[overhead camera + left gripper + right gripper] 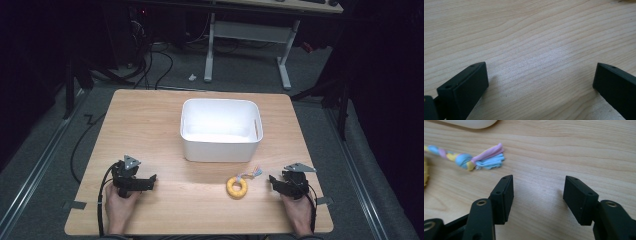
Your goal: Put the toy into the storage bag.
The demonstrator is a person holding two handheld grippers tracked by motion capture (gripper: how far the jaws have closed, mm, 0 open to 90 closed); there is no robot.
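Note:
A yellow ring toy (236,187) with a braided pastel rope tail (251,173) lies on the wooden table (150,120) in front of a white bin (220,129). The rope's tassel end (486,157) lies just ahead and left of my right gripper (537,191), which is open with nothing between its jaws. In the high view the right gripper (274,181) rests near the table's front right, a short way right of the ring. My left gripper (150,179) rests at the front left, open over bare wood (540,75).
The white bin stands mid-table, with nothing visible inside it. A white-framed desk (247,35) and cables (150,65) sit on the floor beyond the far edge. Bare wood lies between the two grippers and left of the bin.

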